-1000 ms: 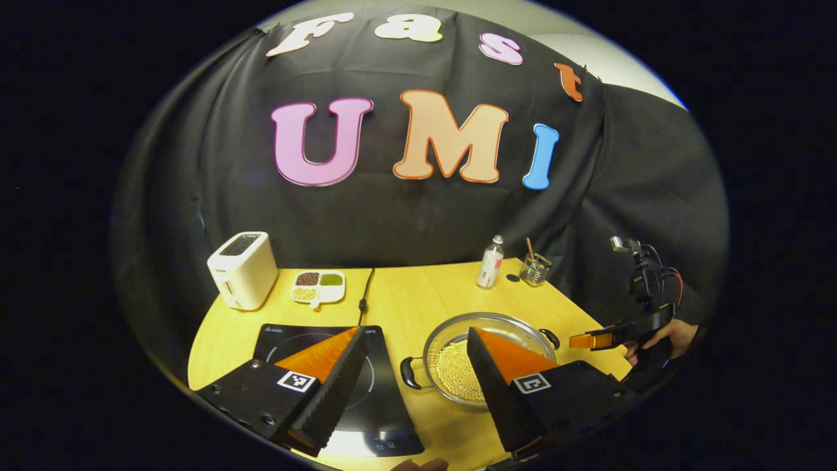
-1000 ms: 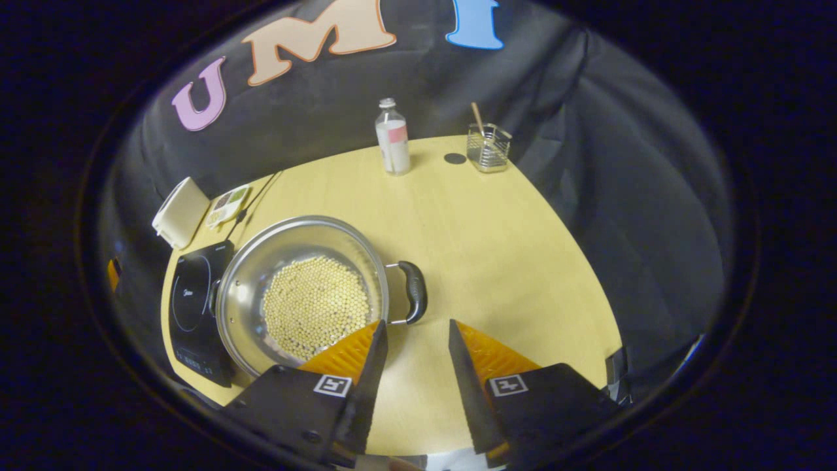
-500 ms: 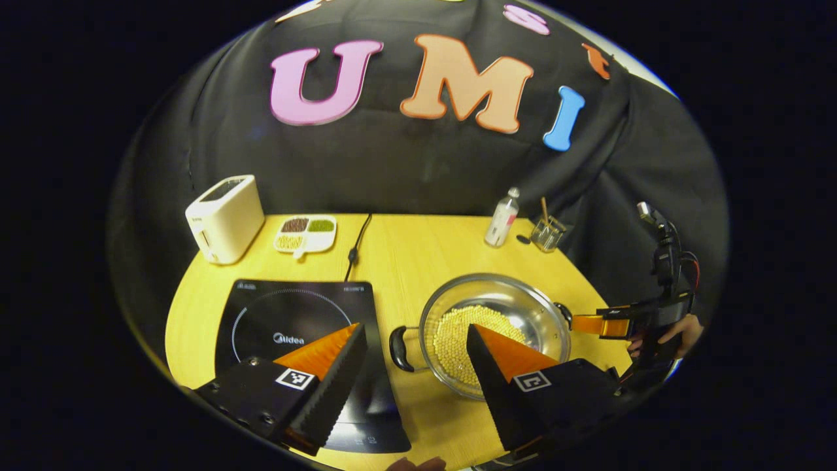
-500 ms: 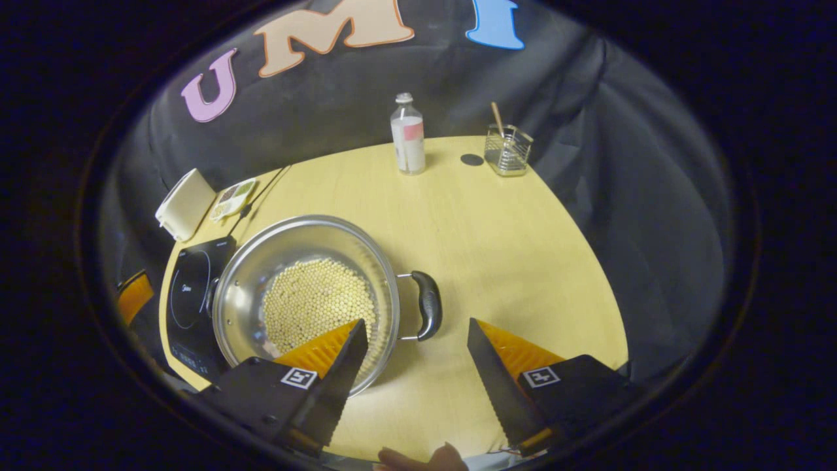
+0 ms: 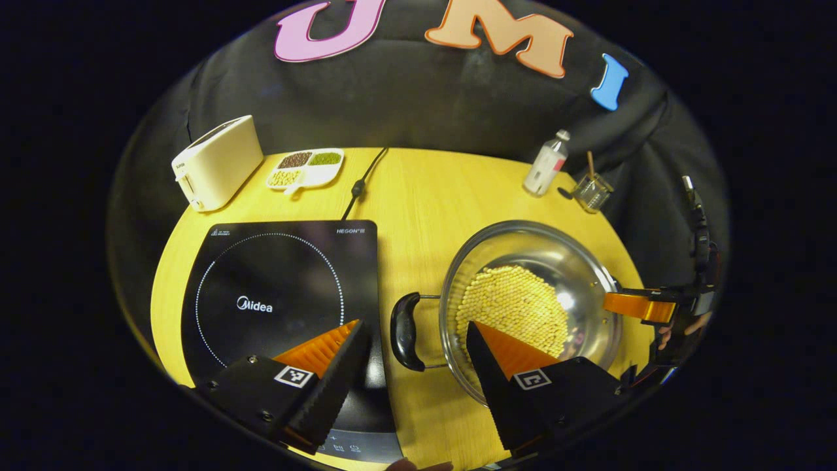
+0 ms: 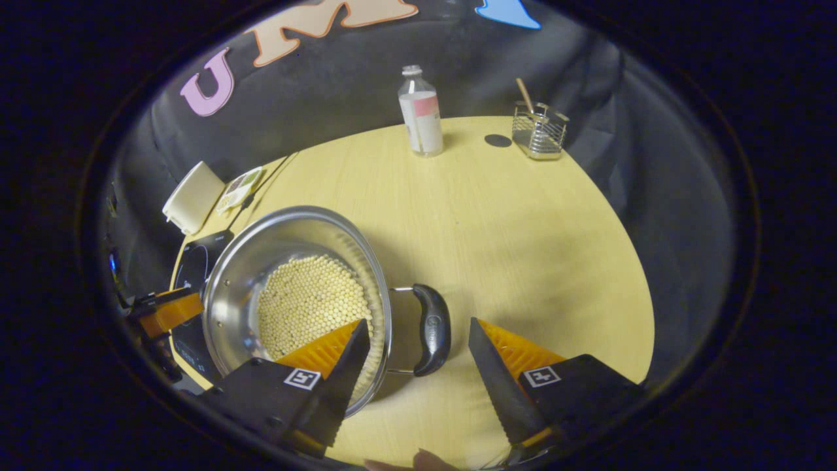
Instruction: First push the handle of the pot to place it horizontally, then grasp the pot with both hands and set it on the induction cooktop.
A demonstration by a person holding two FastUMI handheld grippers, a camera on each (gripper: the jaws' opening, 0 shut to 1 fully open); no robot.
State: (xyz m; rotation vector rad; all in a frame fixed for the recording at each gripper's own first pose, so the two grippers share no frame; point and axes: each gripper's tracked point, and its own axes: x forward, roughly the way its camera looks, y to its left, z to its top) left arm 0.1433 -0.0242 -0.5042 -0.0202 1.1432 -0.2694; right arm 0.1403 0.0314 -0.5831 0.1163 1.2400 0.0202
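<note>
A steel pot (image 5: 529, 307) (image 6: 294, 294) holding pale beans stands on the yellow table, to the right of the black induction cooktop (image 5: 274, 288). Its two black handles (image 5: 405, 330) (image 6: 433, 329) point sideways. My left gripper (image 5: 415, 340) is open, its fingers on either side of the pot's left handle, not touching it. My right gripper (image 6: 415, 337) is open too, with the pot's right handle between its fingers, apart from both. In the left gripper view the right gripper (image 5: 637, 306) shows at the pot's far rim, held by a hand.
A white toaster (image 5: 216, 160) and a divided dish of grains (image 5: 306, 167) stand at the back left. A cable (image 5: 363, 180) runs to the cooktop. A small bottle (image 6: 420, 112) and a wire holder (image 6: 539, 129) stand at the back right.
Both grippers came down and closer to the pot, each now straddling a handle. The right gripper's fingers spread wider. The pot has not moved.
</note>
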